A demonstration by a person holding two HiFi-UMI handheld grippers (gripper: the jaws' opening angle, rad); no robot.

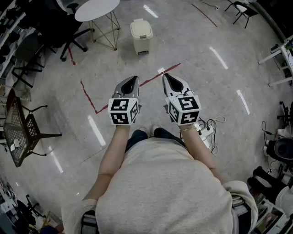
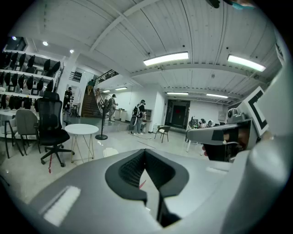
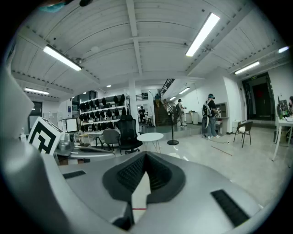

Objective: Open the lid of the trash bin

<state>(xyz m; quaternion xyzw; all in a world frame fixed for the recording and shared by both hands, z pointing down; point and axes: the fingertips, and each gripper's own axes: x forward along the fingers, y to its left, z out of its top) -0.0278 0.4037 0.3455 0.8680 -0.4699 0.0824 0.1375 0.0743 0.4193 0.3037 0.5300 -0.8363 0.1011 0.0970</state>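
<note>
A cream trash bin with its lid down stands on the floor some way ahead of me, beside a round white table. In the left gripper view the trash bin shows as a pale shape just over the jaw's edge. I hold both grippers side by side at waist height, pointing forward, well short of the bin. My left gripper is shut with nothing in it, and its jaws meet at the tip. My right gripper is also shut and empty, its jaws closed together.
The round white table and a black office chair stand left of the bin. A dark mesh chair is at my left. Red tape crosses the floor. A power strip with cables lies by my right foot. Several people stand far off.
</note>
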